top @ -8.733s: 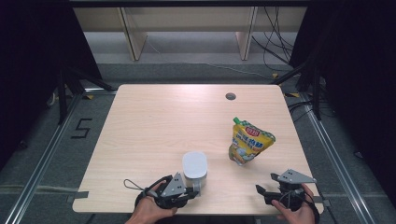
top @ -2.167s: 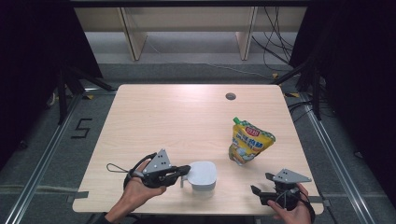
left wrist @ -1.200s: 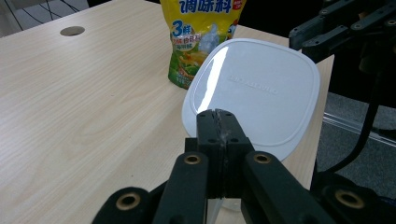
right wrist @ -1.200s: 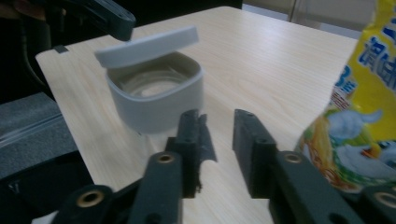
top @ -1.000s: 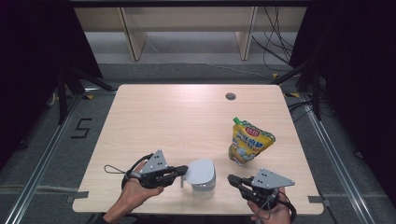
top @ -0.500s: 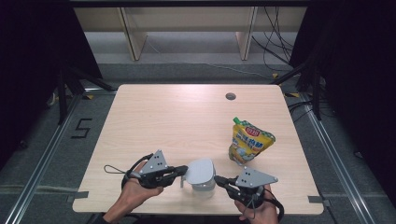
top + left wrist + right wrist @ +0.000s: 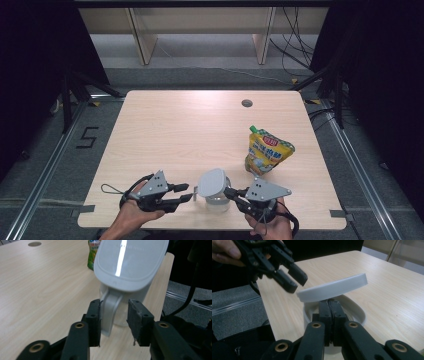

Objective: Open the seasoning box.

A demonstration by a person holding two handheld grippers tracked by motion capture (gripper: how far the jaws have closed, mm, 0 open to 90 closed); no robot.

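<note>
A white jug [image 7: 216, 200] stands near the table's front edge, and its flat lid [image 7: 212, 182] is tilted up on the right side. My left gripper [image 7: 187, 192] is just left of it. In the left gripper view the jug's handle [image 7: 110, 310] stands between the pads [image 7: 95, 320]; the jaws have just been opening and the right pad is clear of it. My right gripper [image 7: 228, 192] is shut, its tips tucked under the raised lid [image 7: 332, 288] over the jug's rim [image 7: 359, 312]. A yellow pouch [image 7: 267, 152] stands behind, to the right.
The table's front edge [image 7: 210, 227] runs just under both hands. A round cable hole [image 7: 246, 103] sits at the far right of the wooden top. Wide bare wood lies behind and left of the jug. Shelving legs and cables are beyond the table.
The right gripper has slid left from the table's right front up to the jug, under the lid. The left gripper's jaws have spread apart around the handle.
</note>
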